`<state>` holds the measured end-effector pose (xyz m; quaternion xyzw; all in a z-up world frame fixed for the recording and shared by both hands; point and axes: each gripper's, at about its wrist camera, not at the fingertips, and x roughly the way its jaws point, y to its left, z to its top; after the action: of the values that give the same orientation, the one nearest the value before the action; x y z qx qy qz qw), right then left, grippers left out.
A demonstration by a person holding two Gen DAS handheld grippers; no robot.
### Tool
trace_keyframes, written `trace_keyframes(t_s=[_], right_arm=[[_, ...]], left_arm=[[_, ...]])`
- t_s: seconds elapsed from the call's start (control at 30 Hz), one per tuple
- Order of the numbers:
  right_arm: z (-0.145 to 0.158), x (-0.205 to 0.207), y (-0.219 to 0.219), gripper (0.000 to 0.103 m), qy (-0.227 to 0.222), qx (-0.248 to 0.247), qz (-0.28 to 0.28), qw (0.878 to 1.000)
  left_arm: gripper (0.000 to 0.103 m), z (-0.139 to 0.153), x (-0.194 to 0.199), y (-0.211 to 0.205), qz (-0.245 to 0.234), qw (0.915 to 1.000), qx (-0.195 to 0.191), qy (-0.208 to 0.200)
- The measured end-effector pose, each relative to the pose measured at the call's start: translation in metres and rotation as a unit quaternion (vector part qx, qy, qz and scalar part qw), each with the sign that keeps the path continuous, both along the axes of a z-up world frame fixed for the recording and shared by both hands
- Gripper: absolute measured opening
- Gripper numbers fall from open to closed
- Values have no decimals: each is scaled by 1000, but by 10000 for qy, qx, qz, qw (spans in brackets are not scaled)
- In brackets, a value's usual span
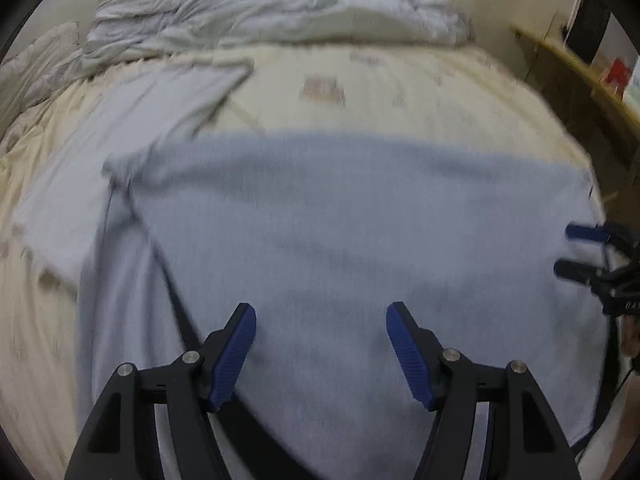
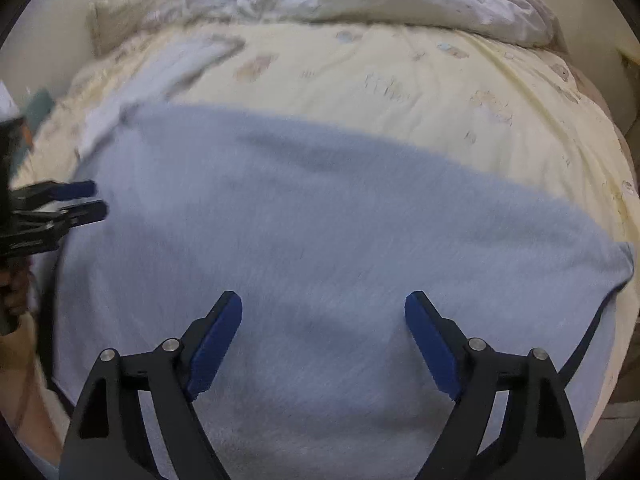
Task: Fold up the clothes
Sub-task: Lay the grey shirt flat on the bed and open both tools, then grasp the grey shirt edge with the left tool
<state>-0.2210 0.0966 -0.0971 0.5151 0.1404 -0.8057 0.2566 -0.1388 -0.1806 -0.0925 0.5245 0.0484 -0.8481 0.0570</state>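
Note:
A pale blue garment (image 1: 340,220) lies spread flat on the bed and fills the near half of both views (image 2: 300,220). One sleeve (image 1: 160,112) stretches away to the upper left. My left gripper (image 1: 320,320) hangs over the garment's near part, open, with only cloth showing below the gap between its blue pads. My right gripper (image 2: 324,308) is also open above the cloth, its jaws spread wider, nothing between them. Each gripper shows at the other view's edge: the right gripper (image 1: 568,250) at the garment's right side, the left gripper (image 2: 96,200) at its left side.
A cream printed bedsheet (image 2: 400,80) covers the bed beyond the garment. A crumpled grey duvet (image 1: 260,8) lies piled along the far end, with a pillow (image 1: 36,68) at the far left. A wooden shelf (image 1: 580,68) with small items stands past the bed's right side.

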Motion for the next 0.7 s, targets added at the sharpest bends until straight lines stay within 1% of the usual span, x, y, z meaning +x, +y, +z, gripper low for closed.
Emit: trace_keyframes(t_s=[0.03,0.1,0.17,0.2,0.23,0.3,0.4,0.43,0.5,0.57,0.6,0.63,0.7], right_arm=[[-7,3,-7,87,66,215,12,9997],[-16,16,-9,88,182,668,103,9975],[-17,31,-2,88,312,945,211,9948],[-17,39,4,89,393,1079,257,9930],[-17,47,10,90,459,1202,292,9913],[-17,60,30,90,352,1276,188,9910],[-6,75,46,90,373,1240,-57,9916],[1,79,43,90,469,1097,-53,9928],[14,88,38,90,641,809,-43,9946],[14,95,30,90,492,509,3,9975],[13,98,26,90,414,375,28,9984],[8,94,20,90,315,380,69,9988],[-12,98,16,90,213,659,147,9975]], left_arm=[[69,-6,9,5,4,9998,-147,-93],[71,-8,28,15,-24,9990,-449,-80],[75,-5,49,19,97,9982,-548,-207],[78,-5,60,20,178,9979,-542,-292],[78,-5,72,18,265,9980,-457,-361],[78,-2,98,13,466,9981,-196,-358],[78,14,124,18,693,9976,52,-50],[78,20,128,24,673,9976,138,109],[78,26,126,48,453,9980,256,358],[78,28,121,74,205,9980,275,530],[78,24,117,83,157,9985,169,491],[78,17,112,93,147,9992,57,373],[78,3,108,101,186,9998,-50,37]])
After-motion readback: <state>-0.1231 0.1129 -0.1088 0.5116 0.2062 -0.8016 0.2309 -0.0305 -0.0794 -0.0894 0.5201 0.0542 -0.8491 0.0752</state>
